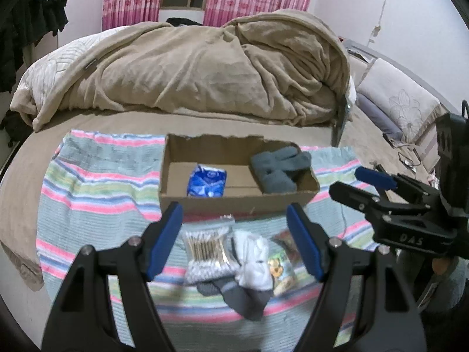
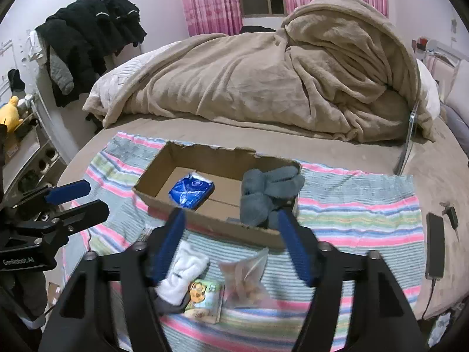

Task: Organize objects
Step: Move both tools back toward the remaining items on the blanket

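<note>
An open cardboard box [image 1: 211, 202] [image 2: 205, 220] sits on a striped towel [image 1: 96, 193] [image 2: 357, 214] on the bed. It holds a blue packet [image 1: 206, 183] [image 2: 192, 190] and grey socks [image 1: 278, 170] [image 2: 263, 190]. In front of the box lie a pack of cotton swabs [image 1: 205, 252], a white and grey sock [image 1: 253, 261] [image 2: 184, 272], a cartoon-printed packet [image 1: 281, 270] [image 2: 203, 296] and a clear bag of snacks [image 2: 246, 281]. My left gripper [image 1: 234, 209] [image 2: 98, 196] hovers open above the swabs and sock. Open too, my right gripper [image 2: 231, 214] [image 1: 344, 180] hangs over the packet and bag. Neither grips anything.
A rumpled beige blanket [image 1: 205, 67] [image 2: 263, 73] is heaped behind the box. A black power adapter [image 2: 435, 246] with its cable lies right of the towel. Dark clothes [image 2: 88, 35] hang at the far left, above a shelf with a yellow plush toy [image 2: 8, 114]. Pillows [image 1: 404, 99] lie at the right.
</note>
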A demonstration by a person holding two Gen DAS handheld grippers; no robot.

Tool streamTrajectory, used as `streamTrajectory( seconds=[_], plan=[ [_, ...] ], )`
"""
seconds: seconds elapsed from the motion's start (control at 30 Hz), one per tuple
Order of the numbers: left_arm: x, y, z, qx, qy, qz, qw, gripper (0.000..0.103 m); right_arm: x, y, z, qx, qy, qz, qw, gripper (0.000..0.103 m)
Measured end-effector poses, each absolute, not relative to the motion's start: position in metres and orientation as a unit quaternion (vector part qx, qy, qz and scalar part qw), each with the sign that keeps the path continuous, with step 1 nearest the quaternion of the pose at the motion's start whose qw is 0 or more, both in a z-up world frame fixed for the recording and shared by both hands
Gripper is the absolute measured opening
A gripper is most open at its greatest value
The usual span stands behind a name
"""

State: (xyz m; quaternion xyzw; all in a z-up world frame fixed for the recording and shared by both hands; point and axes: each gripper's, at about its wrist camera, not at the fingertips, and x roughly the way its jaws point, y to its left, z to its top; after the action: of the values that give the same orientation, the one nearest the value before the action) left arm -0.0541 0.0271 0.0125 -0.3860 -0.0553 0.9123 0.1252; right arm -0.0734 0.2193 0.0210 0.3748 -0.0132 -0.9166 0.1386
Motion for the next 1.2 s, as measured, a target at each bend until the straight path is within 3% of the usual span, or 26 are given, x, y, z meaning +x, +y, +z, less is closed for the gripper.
streamTrajectory(
  seconds=[0.57,1.2],
  plan=[
    [-0.026,0.012,-0.035,-0.437,-0.058,0.891,0.104,0.075,-0.040,0.222,-0.006,0.402,-0.024,-0.905,0.141,0.078],
    [-0.059,0.014,-0.097,-0.484,-0.075,0.867,0.088,0.075,-0.064,0.230,-0.071,0.468,-0.031,-0.874,0.127,0.078]
  ],
)
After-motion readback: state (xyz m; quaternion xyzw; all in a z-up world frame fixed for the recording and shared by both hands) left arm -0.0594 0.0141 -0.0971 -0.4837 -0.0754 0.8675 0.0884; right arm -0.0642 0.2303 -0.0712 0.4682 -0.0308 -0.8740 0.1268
